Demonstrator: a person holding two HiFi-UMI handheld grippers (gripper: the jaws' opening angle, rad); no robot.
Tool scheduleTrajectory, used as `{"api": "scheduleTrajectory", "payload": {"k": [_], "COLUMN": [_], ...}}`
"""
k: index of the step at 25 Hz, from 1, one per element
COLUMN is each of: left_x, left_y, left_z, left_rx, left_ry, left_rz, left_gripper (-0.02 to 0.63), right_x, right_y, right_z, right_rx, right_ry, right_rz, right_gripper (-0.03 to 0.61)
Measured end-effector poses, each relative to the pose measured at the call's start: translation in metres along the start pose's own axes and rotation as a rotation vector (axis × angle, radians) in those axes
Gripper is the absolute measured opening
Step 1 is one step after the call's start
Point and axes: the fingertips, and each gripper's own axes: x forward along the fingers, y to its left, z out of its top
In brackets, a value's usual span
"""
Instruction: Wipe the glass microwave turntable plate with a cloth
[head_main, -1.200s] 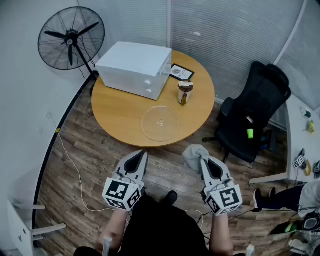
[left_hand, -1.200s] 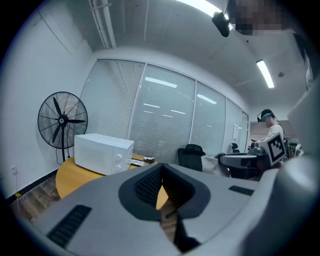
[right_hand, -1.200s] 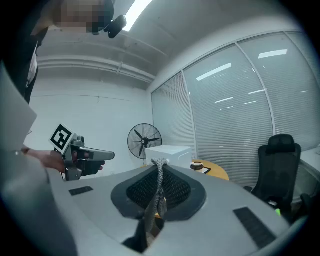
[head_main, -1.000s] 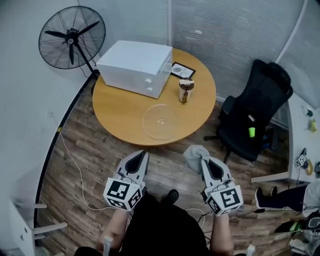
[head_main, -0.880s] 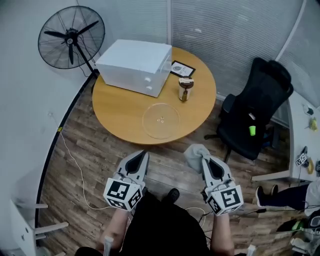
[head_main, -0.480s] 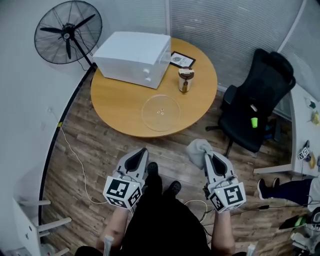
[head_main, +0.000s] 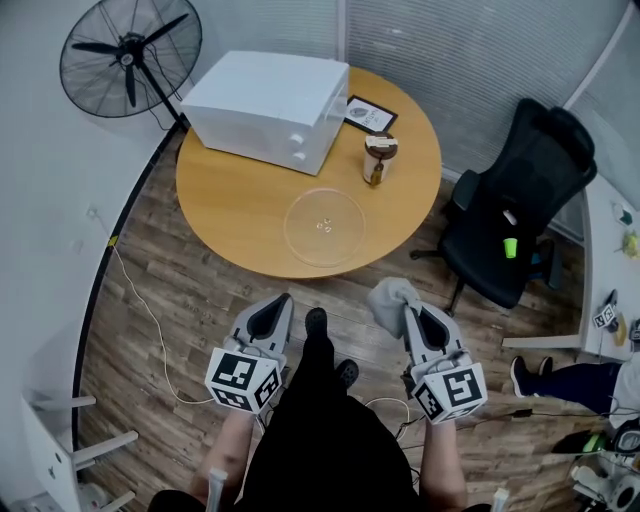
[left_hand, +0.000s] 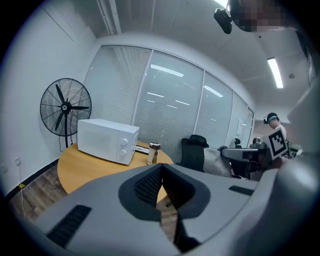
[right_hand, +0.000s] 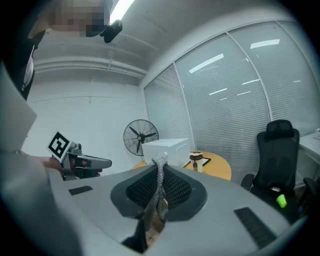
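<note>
The clear glass turntable plate (head_main: 324, 227) lies flat on the round wooden table (head_main: 230, 205), near its front edge. My right gripper (head_main: 405, 303) is shut on a grey cloth (head_main: 388, 301), held over the floor short of the table; the cloth (right_hand: 160, 192) shows pinched between its jaws in the right gripper view. My left gripper (head_main: 281, 303) is shut with nothing in it, also over the floor; its jaws (left_hand: 161, 172) meet in the left gripper view.
A white microwave (head_main: 268, 98) stands at the table's back, with a lidded jar (head_main: 378, 158) and a framed card (head_main: 370, 115) to its right. A black office chair (head_main: 519, 205) sits right of the table, a standing fan (head_main: 126, 55) at the back left. A cable (head_main: 150, 320) runs over the wood floor.
The table has drawn a little nearer in the head view. A foot has come forward between the grippers. Both grippers kept their hold and spacing.
</note>
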Motion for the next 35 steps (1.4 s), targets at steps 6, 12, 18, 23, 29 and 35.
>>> {"api": "scheduleTrajectory", "payload": {"k": [6,12,18,23,29,35], "left_x": [0.034,0.076,0.114,0.136,0.155,0.168], "left_y": [0.039,0.083,0.122,0.155,0.175,0.191], "left_z": [0.01,0.02,0.012,-0.003,-0.038,-0.075], "left_rx": [-0.03,-0.057,-0.079,-0.1,-0.18,-0.284], "left_ry": [0.005,0.02,0.08,0.134,0.233,0.323], "left_rz": [0.003,-0.003,-0.025,-0.031,-0.03,-0.009], "left_gripper": [-0.005,-0.005,-0.005,-0.003,-0.003,-0.003], "right_x": [0.051,0.11,0.161,0.196,0.224,0.251], "right_y": [-0.01,-0.023,-0.03,-0.033,-0.032,-0.039], "right_z": [0.011,0.023,0.025,0.009,-0.012,-0.03], "right_rx": [-0.028,-0.045,-0.056,-0.062,-0.061,-0.067], "right_ry": [0.037,0.068,0.103,0.159,0.231,0.29], "right_rz": [0.01,0.004,-0.006,-0.027,-0.019,0.01], "right_gripper": [0.04,0.04,0.04,0.04,0.04,0.04]}}
